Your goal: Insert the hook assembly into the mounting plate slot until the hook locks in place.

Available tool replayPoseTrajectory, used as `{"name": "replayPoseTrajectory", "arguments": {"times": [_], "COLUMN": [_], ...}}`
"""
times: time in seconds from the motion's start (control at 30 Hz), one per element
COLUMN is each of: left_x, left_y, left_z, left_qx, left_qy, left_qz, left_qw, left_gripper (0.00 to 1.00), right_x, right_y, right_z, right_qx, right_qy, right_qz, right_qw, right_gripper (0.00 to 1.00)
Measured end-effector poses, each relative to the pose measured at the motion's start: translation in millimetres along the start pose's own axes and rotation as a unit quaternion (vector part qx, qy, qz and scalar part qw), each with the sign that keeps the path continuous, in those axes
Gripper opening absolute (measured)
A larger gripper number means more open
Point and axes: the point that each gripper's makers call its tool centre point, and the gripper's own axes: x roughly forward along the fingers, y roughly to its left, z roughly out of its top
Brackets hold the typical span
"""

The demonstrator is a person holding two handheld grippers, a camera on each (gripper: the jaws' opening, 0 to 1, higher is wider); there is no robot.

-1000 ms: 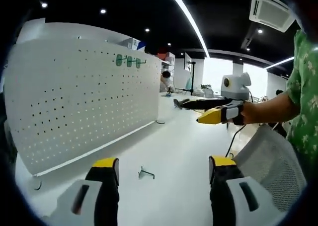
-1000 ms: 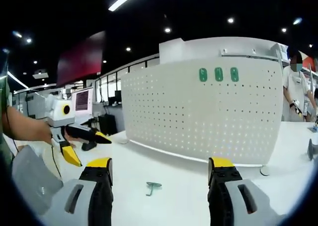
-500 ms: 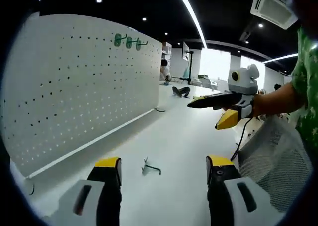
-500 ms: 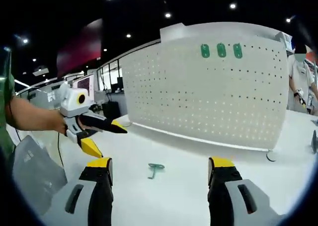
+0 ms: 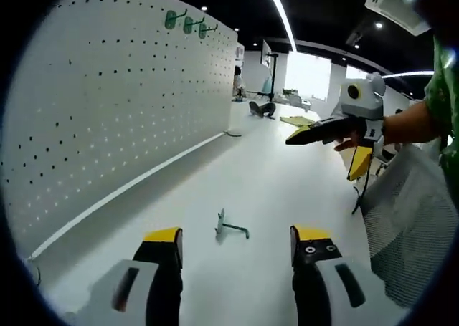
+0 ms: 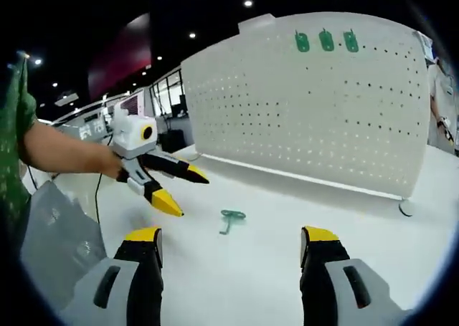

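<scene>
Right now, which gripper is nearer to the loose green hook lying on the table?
Left, as far as I can judge. The left gripper sits open just short of the hook, which lies ahead between its jaws. The right gripper, also open, hangs farther back from it.

White pegboard panel dotted with dark holes (image 6: 315, 118), three green hooks at its top (image 6: 326, 41), green metal hook (image 6: 230, 218) on white tabletop (image 5: 280, 190), yellow-tipped black gripper jaws, green floral sleeve (image 5: 449, 89)
</scene>
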Motion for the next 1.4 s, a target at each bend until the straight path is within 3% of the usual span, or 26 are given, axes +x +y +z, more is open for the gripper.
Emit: {"name": "replayPoseTrajectory", "arguments": {"times": [0.3, 0.5, 0.67, 0.93, 1.13, 1.4], "left_x": [17.2, 26.1, 28.7, 34.1, 38.0, 41.1], "left_y": [5.2, 7.3, 6.2, 6.6, 8.4, 8.8], "left_z": [-9.4, -14.0, -16.7, -17.9, -17.5, -18.9], "left_qx": [0.014, 0.018, 0.026, 0.030, 0.030, 0.035], "left_qy": [0.011, 0.017, 0.021, 0.022, 0.021, 0.025], "left_qz": [-0.004, -0.004, -0.008, -0.009, -0.008, -0.010], "left_qw": [0.9998, 0.9997, 0.9994, 0.9993, 0.9993, 0.9990], "left_gripper": [0.40, 0.35, 0.23, 0.14, 0.16, 0.11], "right_x": [3.0, 4.2, 5.3, 5.8, 4.4, 4.3], "right_y": [-2.6, -5.2, -6.5, -9.2, -11.2, -13.4], "right_z": [-7.1, -7.4, -8.3, -9.5, -10.6, -11.0], "right_qx": [0.017, 0.024, 0.028, 0.035, 0.039, 0.041], "right_qy": [0.004, 0.003, 0.003, 0.002, 0.003, 0.002], "right_qz": [0.000, -0.002, -0.005, -0.011, -0.015, -0.019], "right_qw": [0.9998, 0.9997, 0.9996, 0.9993, 0.9991, 0.9990], "right_gripper": [0.80, 0.79, 0.78, 0.77, 0.76, 0.75]}}
